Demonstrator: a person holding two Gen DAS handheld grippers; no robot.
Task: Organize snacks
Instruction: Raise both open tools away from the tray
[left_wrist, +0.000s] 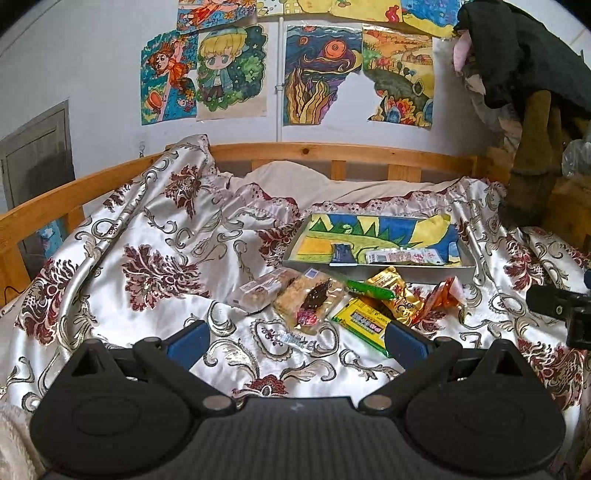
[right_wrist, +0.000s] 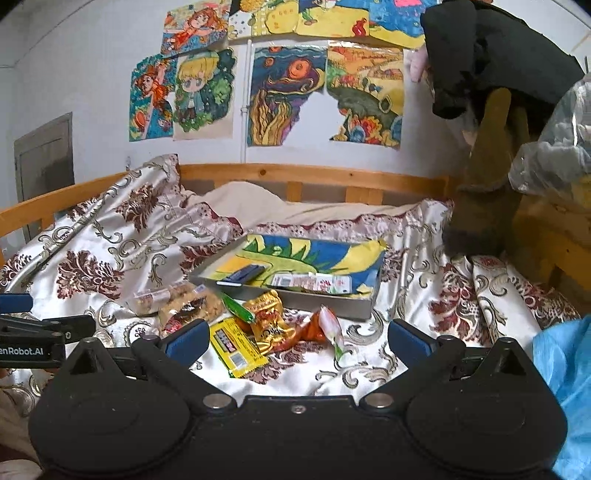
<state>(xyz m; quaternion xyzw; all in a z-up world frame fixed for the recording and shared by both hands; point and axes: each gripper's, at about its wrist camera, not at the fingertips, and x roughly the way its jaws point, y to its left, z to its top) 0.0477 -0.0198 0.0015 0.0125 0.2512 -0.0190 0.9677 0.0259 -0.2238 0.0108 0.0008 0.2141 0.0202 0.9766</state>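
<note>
Snacks (left_wrist: 354, 299) lie just ahead of both tools (left_wrist: 295, 338) (right_wrist: 295, 338), seemingly spread wide, empty.

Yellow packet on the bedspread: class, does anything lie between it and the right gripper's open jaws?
Nothing visible does. The yellow packet lies flat just ahead of the right gripper, toward its left finger; the gold packet sits behind it, nearer the tray.
</note>
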